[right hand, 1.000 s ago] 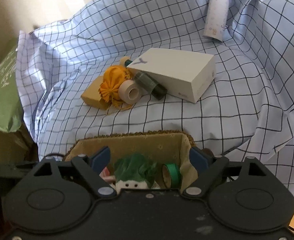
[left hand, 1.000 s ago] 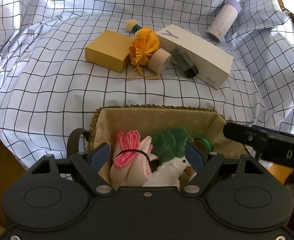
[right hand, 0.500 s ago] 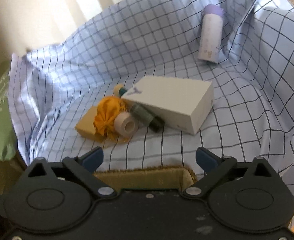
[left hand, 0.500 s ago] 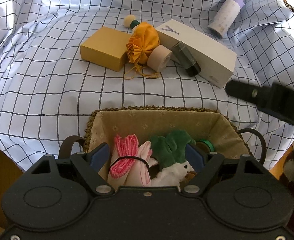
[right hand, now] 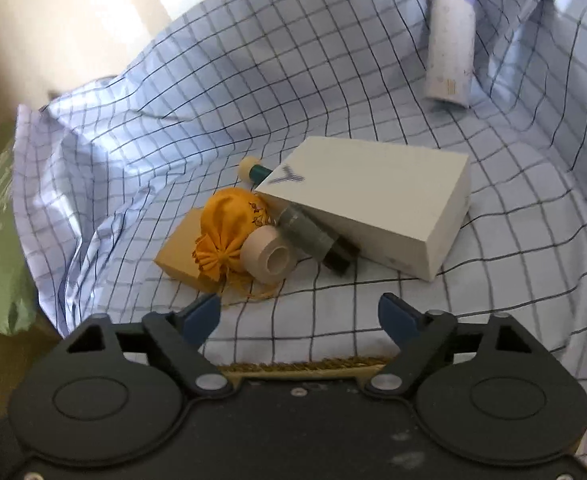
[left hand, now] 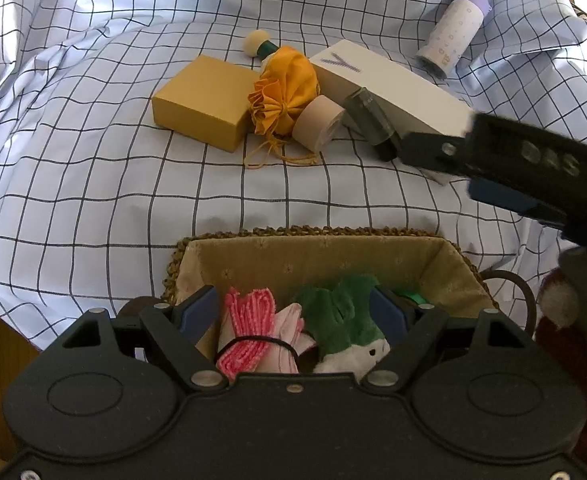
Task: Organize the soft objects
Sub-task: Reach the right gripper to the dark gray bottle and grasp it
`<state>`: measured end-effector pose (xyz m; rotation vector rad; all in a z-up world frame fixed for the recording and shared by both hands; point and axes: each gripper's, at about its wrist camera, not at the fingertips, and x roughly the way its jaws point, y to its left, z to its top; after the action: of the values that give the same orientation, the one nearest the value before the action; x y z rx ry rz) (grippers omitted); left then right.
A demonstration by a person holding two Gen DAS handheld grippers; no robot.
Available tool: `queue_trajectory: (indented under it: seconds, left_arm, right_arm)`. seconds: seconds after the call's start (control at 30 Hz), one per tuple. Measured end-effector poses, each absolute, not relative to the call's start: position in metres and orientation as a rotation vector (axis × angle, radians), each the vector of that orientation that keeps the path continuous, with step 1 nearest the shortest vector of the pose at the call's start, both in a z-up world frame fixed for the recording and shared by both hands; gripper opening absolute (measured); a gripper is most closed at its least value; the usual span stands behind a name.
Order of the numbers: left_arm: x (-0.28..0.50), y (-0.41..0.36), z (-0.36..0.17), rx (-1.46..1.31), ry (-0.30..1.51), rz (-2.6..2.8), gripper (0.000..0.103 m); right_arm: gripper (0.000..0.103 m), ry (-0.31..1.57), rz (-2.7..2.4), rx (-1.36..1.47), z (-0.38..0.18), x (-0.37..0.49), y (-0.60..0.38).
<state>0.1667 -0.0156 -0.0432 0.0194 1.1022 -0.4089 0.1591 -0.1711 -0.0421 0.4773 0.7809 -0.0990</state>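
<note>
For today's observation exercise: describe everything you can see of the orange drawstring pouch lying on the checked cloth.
The orange drawstring pouch looks like soft, thin fabric, stuffed round and cinched into a ruffled, pleated mouth facing the camera, with loose yellow cords trailing onto the checked cloth. It lies on its side, wedged between the mustard box and the beige tape roll, touching both. No tongs touch it.

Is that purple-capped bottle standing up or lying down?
Lying down. The purple-capped bottle rests on its side on the checked cloth, cap pointing away from the basket.
</note>
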Motion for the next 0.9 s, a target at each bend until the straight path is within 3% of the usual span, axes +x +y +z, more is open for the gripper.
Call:
queue_trajectory:
  seconds: [0.2,0.9]
  left_arm:
    - [0.172,-0.012,-0.044,0.023,1.097,-0.408,0.078]
    - [0.186,0.026,-0.039,-0.031,1.079,-0.375,0.079]
  right_arm:
    - [0.079,0.774,-0.193,0.606,-0.052,0.183,-0.172]
    - [0.079,0.790,-0.391,0.810,-0.082,0.233,-0.172]
